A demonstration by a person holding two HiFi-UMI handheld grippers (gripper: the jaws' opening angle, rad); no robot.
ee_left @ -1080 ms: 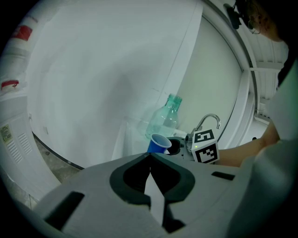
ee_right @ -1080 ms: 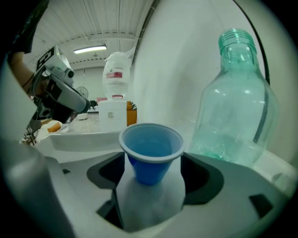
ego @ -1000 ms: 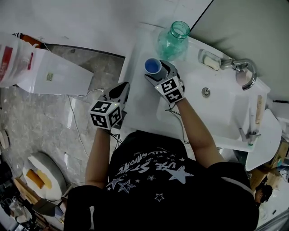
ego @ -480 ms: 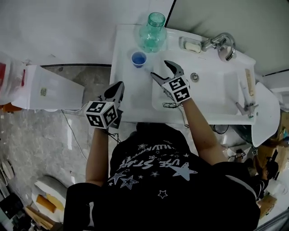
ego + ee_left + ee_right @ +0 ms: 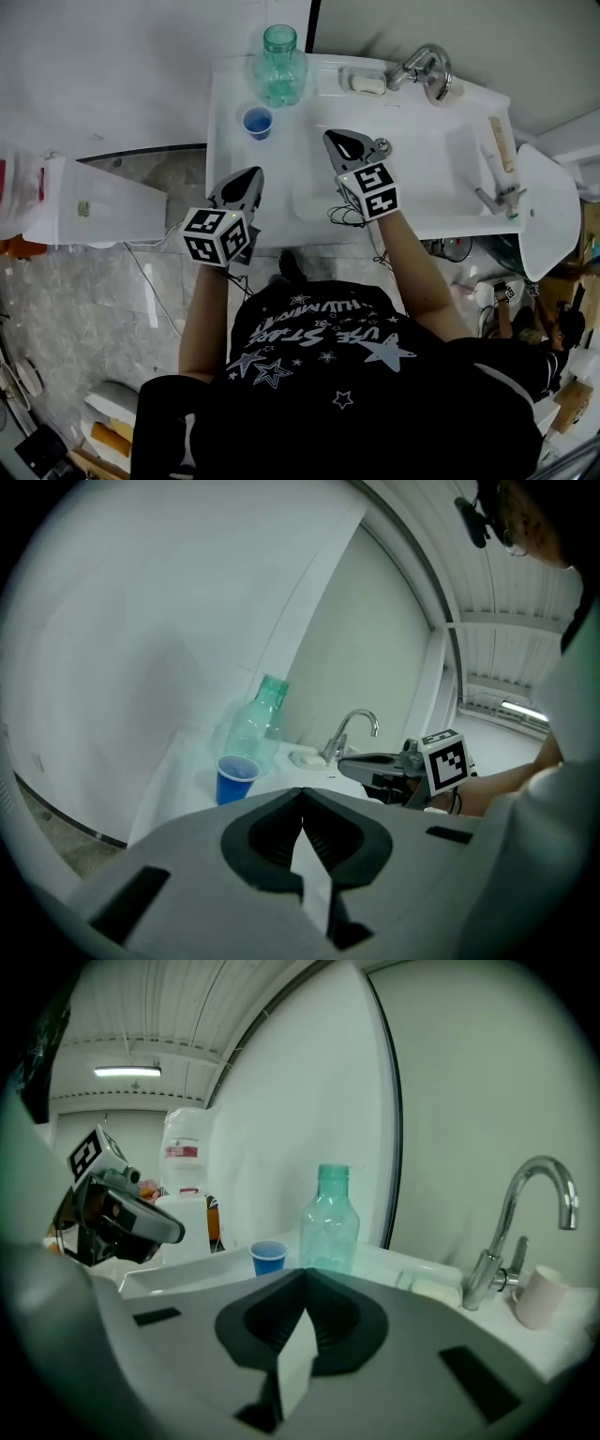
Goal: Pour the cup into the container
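Both grippers are empty from where I stand. The left gripper [image 5: 249,176] has its jaws pressed together tip to tip, nothing between them, and it hangs over the front left part of the white sink [image 5: 225,150] ledge. The left gripper view shows the same thing: the two dark pads meet in a closed seam.

The right gripper [image 5: 336,139] is closed just as tight, with nothing caught in it. It sits above the basin, well apart from the cup, and touches nothing that I can make out.

The blue cup [image 5: 257,122] stands upright on the sink's left ledge, beyond both tools and held by neither. Just beside it, toward the wall, stands the green-tinted glass bottle [image 5: 279,66], also upright with its mouth open. A small gap shows between the two in the right gripper view, where the cup [image 5: 269,1257] stands left of the bottle [image 5: 330,1218].

Further right along the back of the sink are a soap dish [image 5: 366,84] and the chrome faucet [image 5: 422,67], with a pale mug [image 5: 539,1296] next to it
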